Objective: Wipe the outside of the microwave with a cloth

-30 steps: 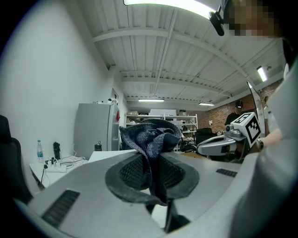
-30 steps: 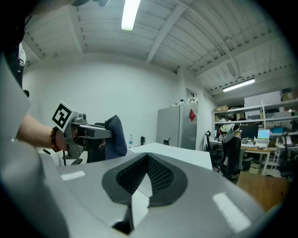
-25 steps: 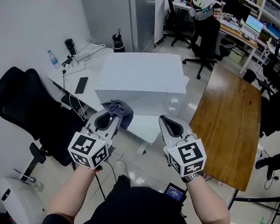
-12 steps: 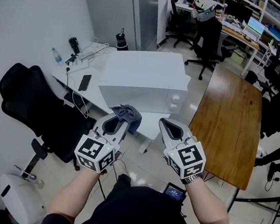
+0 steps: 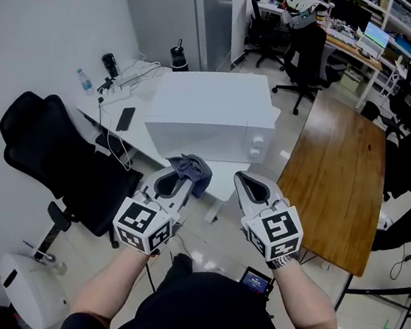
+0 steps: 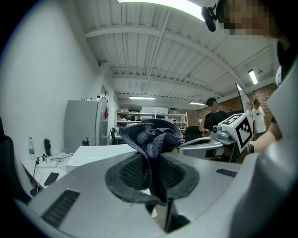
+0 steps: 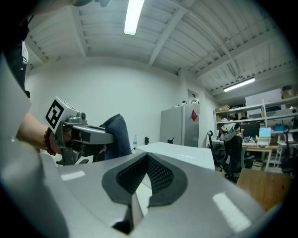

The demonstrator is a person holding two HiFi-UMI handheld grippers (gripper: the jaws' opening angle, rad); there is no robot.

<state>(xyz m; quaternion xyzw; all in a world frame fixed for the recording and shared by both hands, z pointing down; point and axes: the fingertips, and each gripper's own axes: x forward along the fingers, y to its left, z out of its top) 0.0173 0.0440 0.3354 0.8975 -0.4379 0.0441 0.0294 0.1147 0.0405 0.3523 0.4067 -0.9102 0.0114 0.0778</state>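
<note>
Pale floor tiles and white walls frame a workshop room, with a tall grey metal cabinet [image 5: 178,13] at the far end and cluttered benches and black swivel chairs far right. A white desk [image 5: 222,178] stands in the middle, and the boxy white microwave [image 5: 211,113] sits on it, its front with two round knobs facing the near side. Left of the microwave on the desk lie a black phone [image 5: 124,119], white cables and a clear water bottle [image 5: 83,80]. A black mesh office chair [image 5: 51,157] stands at the left of the desk, and a long brown wooden table [image 5: 337,175] runs along the right.

Both tongs are held out level at the near side of the desk, side by side. The left gripper [image 5: 180,176] is clamped on a crumpled dark blue-grey cloth [image 5: 193,172], which is pinched between the pads and bunches up beyond the tips. The cloth sits just near of the microwave's front lower edge, over the near edge of the desk; it does not appear to touch the microwave. The right gripper [image 5: 244,178] has its jaws together with nothing between them, pointing toward the right part of the microwave's front.
</note>
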